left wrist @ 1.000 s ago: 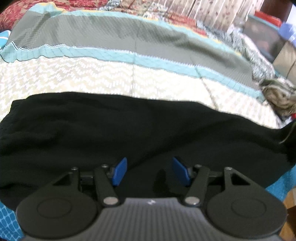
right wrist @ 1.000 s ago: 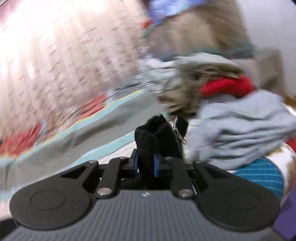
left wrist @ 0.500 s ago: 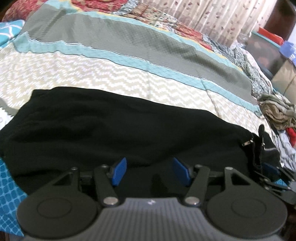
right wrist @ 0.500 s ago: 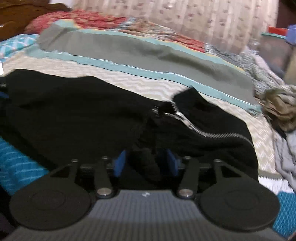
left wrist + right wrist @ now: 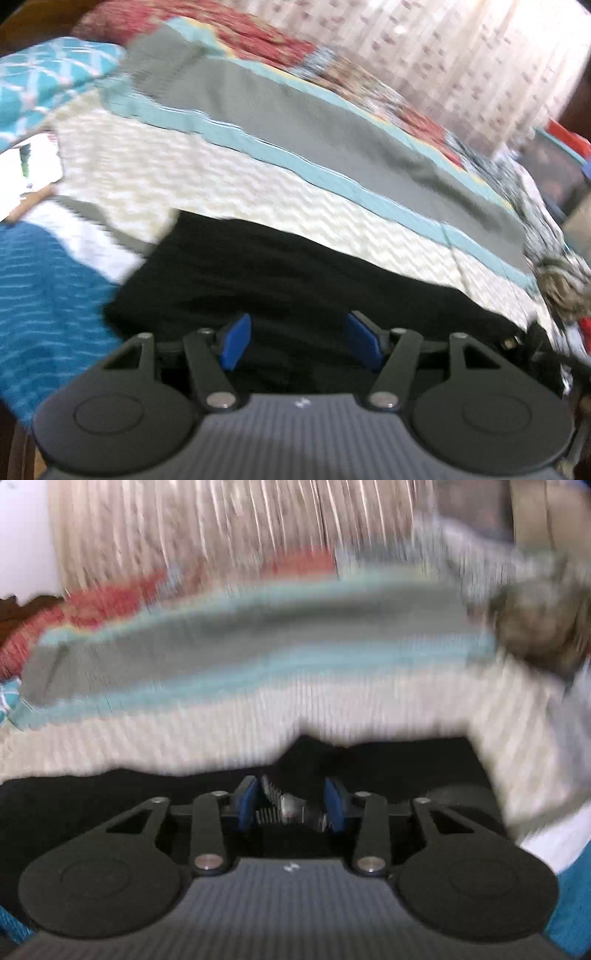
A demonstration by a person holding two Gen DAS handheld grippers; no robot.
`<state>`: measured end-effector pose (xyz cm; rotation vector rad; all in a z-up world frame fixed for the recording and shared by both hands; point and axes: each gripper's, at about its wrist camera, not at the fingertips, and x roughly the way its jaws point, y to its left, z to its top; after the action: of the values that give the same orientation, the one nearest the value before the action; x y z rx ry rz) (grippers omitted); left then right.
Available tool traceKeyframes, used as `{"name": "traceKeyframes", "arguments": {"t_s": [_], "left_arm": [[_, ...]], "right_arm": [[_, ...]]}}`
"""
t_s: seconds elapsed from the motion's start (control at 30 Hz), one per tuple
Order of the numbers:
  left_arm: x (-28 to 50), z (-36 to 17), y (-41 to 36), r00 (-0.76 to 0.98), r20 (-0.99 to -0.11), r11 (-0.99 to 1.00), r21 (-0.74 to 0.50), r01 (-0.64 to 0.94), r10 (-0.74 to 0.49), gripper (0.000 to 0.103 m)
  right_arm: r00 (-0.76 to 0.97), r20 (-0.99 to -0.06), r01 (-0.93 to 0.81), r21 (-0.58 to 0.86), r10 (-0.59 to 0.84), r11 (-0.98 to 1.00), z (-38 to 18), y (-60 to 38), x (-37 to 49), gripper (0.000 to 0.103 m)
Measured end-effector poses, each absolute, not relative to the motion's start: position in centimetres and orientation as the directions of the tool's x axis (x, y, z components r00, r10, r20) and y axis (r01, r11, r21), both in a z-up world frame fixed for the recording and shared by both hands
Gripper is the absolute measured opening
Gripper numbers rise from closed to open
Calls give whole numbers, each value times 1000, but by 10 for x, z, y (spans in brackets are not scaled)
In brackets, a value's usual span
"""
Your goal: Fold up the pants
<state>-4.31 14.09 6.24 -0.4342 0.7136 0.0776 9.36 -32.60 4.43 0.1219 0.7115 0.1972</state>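
1. The black knit pants (image 5: pixel 295 280) lie spread across the near part of the bed, on the cream zigzag band of the striped quilt (image 5: pixel 258 192). One end is bunched, with its silver zipper (image 5: pixel 291 806) showing in the right wrist view.

2. The right gripper (image 5: pixel 291 805) has that bunch and zipper between its blue pads, and its jaws are closing. I'd worry they bite metal rather than cloth; a pinch on the slider alone could slip during the fold.

3. The left gripper (image 5: pixel 297 341) hovers over the cloth, spread apart and holding nothing. With only one end held, the fold may drag crooked.

4. Beyond the far hem the quilt is bare, giving good room. To the right a heap of crumpled clothes (image 5: pixel 561 284) sits near the pants' end and could snag.
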Motion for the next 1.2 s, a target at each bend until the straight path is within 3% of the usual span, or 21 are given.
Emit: {"name": "traceKeyframes", "arguments": {"t_s": [0.03,0.13,0.27,0.33,0.47,0.67,0.83,1.03,1.13,1.2], "left_arm": [[-48,63,151,760,-647,900,-363,-241,-57,60],[-62,61,181,761,-648,866,-379,-326,3,62],[-72,51,221,753,-657,777,-458,-431,31,66],[-76,47,234,761,-648,740,-503,-446,19,66],[-76,37,241,761,-649,723,-530,-443,-9,78],[-70,27,242,767,-638,687,-588,-427,-70,78],[-74,35,241,784,-619,718,-569,-401,-52,77],[-65,46,232,790,-611,734,-561,-383,-55,78],[-59,43,228,767,-640,739,-535,-410,-38,78],[-58,37,229,752,-658,725,-537,-432,-40,80]], "right_arm": [[703,-683,-152,124,195,981,25,-316,96,42],[756,-650,-214,-136,76,967,6,-279,76,43],[749,-660,-233,-173,62,957,13,-273,83,43],[758,-648,-222,-140,80,965,26,-281,74,43],[795,-575,-213,34,193,976,58,-294,46,43],[783,-552,-305,59,286,950,73,-266,40,43],[842,-515,-99,148,162,984,80,-319,42,43],[851,-526,264,414,-8,871,66,-427,33,45],[857,-514,293,515,17,805,57,-445,28,45],[863,-504,254,510,47,822,58,-436,29,45]]}}
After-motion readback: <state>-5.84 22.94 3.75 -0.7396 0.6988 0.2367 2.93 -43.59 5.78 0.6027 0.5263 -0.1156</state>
